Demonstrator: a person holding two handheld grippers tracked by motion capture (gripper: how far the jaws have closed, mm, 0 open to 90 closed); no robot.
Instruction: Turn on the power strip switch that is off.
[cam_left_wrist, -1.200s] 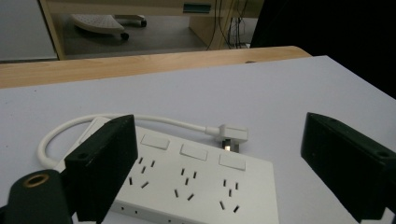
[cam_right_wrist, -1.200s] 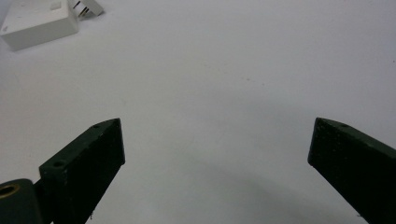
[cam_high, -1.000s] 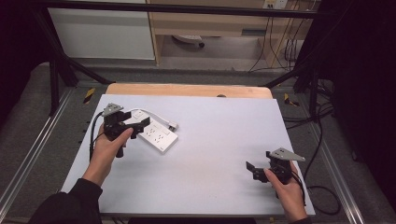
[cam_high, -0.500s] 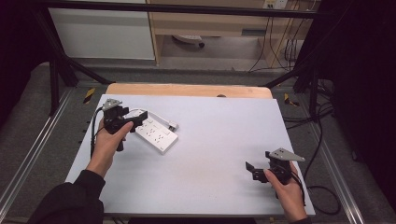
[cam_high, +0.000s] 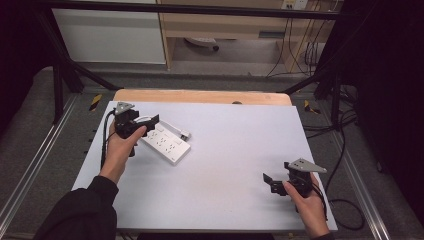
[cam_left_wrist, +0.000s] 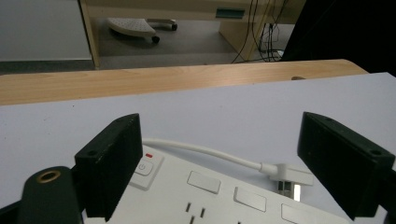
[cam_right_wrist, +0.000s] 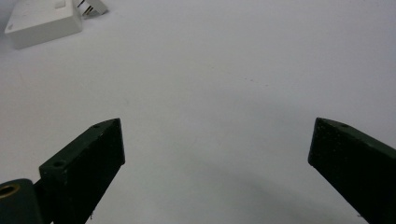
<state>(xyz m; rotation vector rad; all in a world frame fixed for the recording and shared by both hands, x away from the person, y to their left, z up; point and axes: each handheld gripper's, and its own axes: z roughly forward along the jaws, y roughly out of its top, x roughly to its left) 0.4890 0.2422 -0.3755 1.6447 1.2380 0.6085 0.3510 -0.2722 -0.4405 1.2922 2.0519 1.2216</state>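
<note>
1. My left hand-held gripper (cam_high: 145, 124) hangs over the switch end of the white power strip (cam_high: 166, 145), jaws spread wide, gripping nothing.
2. The strip's cord (cam_left_wrist: 205, 151) loops to its plug (cam_left_wrist: 292, 179), lying just beside it on the surface (cam_high: 230, 150).
3. My right hand-held gripper (cam_high: 272, 181) sits well apart near the right edge, jaws wide, empty.

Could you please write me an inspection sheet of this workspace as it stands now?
Surface: white tabletop, bare apart from one item; wooden strip along the far edge.
Job's things: white power strip lying flat at the left, its white cord and plug beside it.
Clutter: nothing seen.
Grippers: left claw open, above the strip's switch end; right claw open over bare table, near right.
Cables: black cable trails from the left claw; another from the right.
Surroundings: grey floor, black frame, wooden furniture, hanging wires beyond.
</note>
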